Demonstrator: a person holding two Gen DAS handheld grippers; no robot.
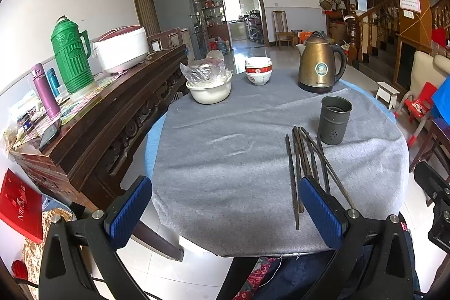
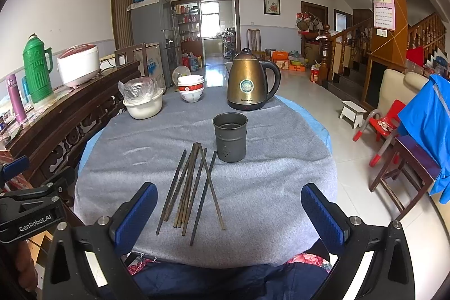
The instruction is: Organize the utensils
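On the cloth, chopsticks [image 2: 194, 187] lengthwise toward the holder [image 2: 230, 137].

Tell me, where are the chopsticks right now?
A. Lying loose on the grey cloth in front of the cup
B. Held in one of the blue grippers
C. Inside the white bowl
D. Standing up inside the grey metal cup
A: the chopsticks lie flat in a loose bunch on the grey cloth, just in front of the grey metal cup, and no gripper touches them.
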